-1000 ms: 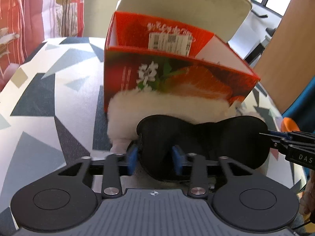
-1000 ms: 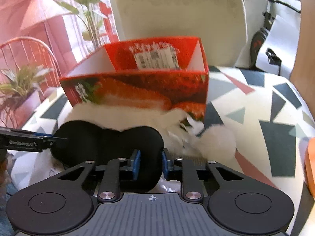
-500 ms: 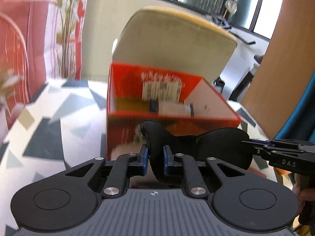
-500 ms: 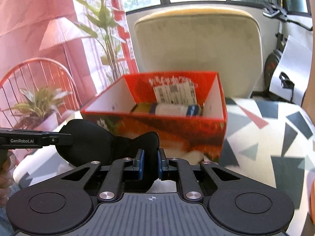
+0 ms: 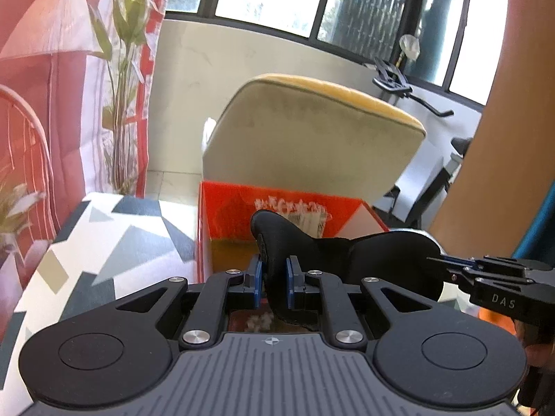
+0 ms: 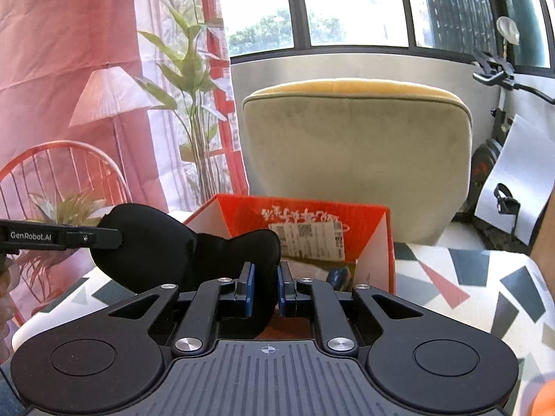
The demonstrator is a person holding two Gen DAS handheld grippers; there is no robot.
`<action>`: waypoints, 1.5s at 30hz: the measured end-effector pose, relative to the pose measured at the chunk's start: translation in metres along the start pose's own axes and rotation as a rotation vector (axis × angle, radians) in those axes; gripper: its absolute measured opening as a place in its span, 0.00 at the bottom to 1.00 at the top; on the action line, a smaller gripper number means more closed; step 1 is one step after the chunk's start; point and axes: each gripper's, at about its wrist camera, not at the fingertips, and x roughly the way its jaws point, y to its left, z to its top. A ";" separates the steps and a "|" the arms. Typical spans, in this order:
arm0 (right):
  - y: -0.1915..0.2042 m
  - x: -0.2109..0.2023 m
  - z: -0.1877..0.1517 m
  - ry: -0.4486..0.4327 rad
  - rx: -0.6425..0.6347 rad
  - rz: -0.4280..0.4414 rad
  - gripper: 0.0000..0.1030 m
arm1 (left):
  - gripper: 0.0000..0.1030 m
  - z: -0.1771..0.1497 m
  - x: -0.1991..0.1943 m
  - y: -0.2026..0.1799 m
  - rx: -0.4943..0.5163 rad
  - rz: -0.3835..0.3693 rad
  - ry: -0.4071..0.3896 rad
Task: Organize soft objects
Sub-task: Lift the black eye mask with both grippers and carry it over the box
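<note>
Tools gripped one black eye mask [image 5: 347,260] between them: left tool [image 5: 274,279] clamped its left lobe, jaws having just closed; right tool [image 6: 265,289] pinched the other. Mask hung above the red box [image 6: 376,242] on the bench [image 6: 485,287].

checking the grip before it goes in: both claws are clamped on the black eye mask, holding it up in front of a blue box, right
Not quite: the box is red, not blue, as the right wrist view shows. The rest holds: the left claw and the right claw are both clamped on the black eye mask, holding it up in front of the open box.
</note>
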 end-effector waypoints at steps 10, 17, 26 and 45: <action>-0.008 0.022 0.040 -0.040 -0.032 -0.016 0.12 | 0.14 0.026 0.022 0.001 -0.019 0.024 -0.054; -0.015 0.056 0.059 -0.034 -0.062 -0.048 0.12 | 0.14 0.031 0.054 0.001 -0.026 0.057 -0.029; -0.032 0.109 0.042 0.090 -0.026 -0.084 0.12 | 0.14 0.036 0.100 0.005 -0.003 0.048 0.141; -0.063 0.157 0.020 0.288 0.048 -0.070 0.12 | 0.14 0.025 0.148 0.007 0.074 -0.006 0.341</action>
